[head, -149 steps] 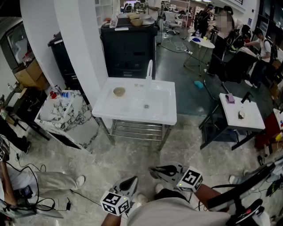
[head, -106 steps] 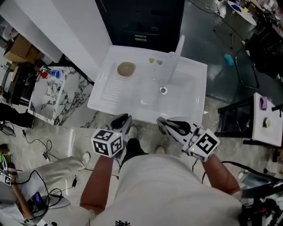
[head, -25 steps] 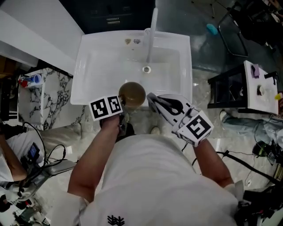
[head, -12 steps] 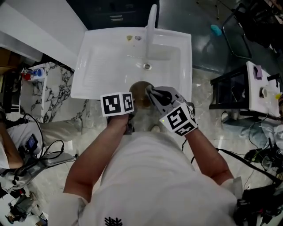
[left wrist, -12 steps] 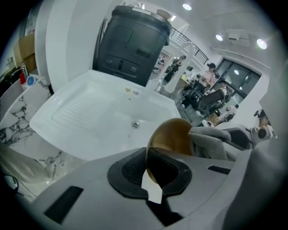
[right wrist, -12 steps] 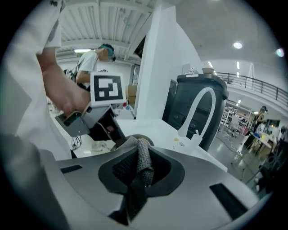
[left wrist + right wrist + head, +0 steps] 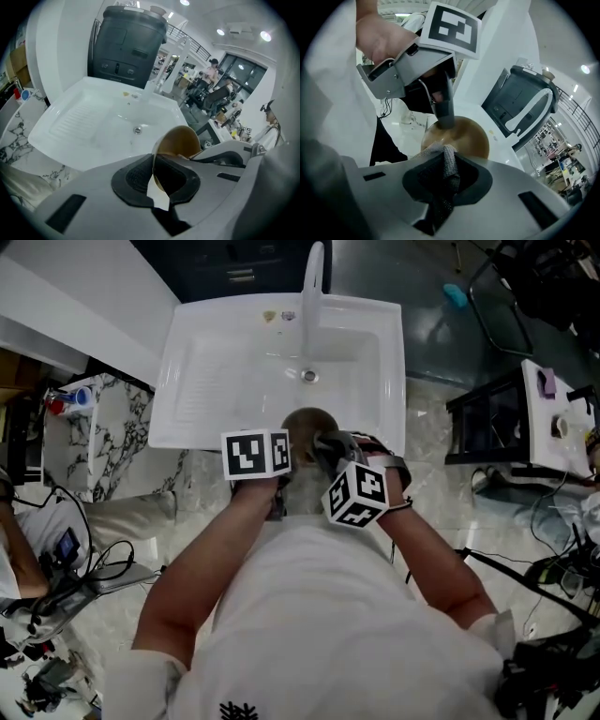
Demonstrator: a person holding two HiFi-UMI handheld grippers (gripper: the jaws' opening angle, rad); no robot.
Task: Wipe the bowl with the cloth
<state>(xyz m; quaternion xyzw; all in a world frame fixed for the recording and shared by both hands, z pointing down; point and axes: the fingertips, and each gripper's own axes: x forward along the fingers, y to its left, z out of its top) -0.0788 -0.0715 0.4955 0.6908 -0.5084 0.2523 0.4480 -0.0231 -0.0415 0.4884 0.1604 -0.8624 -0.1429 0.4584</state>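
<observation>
I note the white rectangular sink (image 7: pixel 192 385) below me, with the round brown bowl (image 7: pixel 302 420) held tilted over its front edge. My left gripper (image 7: pixel 154 178) has narrow jaws, just eased a trifle wider, pinching the bowl's rim. My right gripper (image 7: pixel 446 174) is clamped on a grey knitted cloth (image 7: pixel 448 157), whose tip meets the bowl's near rim

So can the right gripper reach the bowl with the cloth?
Probably yes: the right gripper, shut on the cloth, is at the bowl, which the left gripper holds by its rim; nothing lies between.
</observation>
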